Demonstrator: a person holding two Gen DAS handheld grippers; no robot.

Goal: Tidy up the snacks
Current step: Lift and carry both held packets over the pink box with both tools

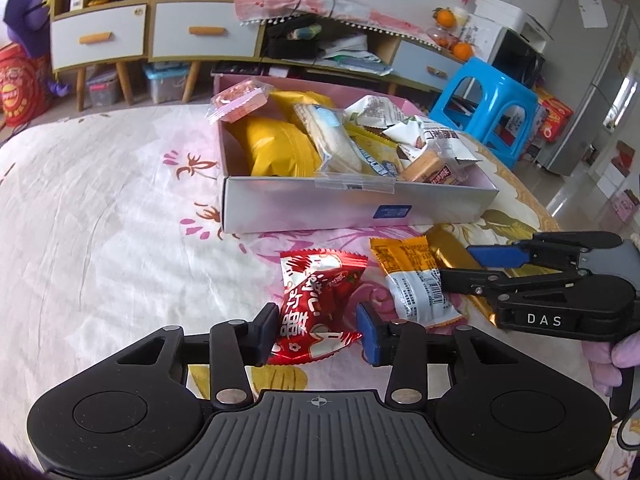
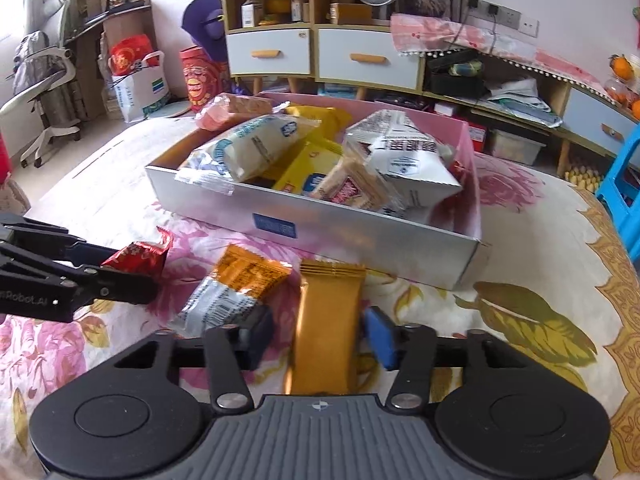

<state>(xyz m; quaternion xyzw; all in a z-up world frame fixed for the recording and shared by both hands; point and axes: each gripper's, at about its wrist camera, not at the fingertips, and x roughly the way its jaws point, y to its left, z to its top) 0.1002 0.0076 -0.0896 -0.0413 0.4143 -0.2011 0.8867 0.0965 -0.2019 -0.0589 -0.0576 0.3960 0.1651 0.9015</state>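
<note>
Left gripper (image 1: pixel 316 334) open, its fingers either side of a red snack packet (image 1: pixel 318 306) on the floral cloth (image 1: pixel 100 220); right gripper (image 2: pixel 318 340) open, straddling a gold bar (image 2: pixel 326 328); only the right wrist view shows this straddle clearly

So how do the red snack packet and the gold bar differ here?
The red snack packet is crinkly, glossy and printed; the gold bar is plain, long and flat. The red one sits between the left gripper fingers, the gold one between the right gripper fingers. Both lie outside the box.
</note>
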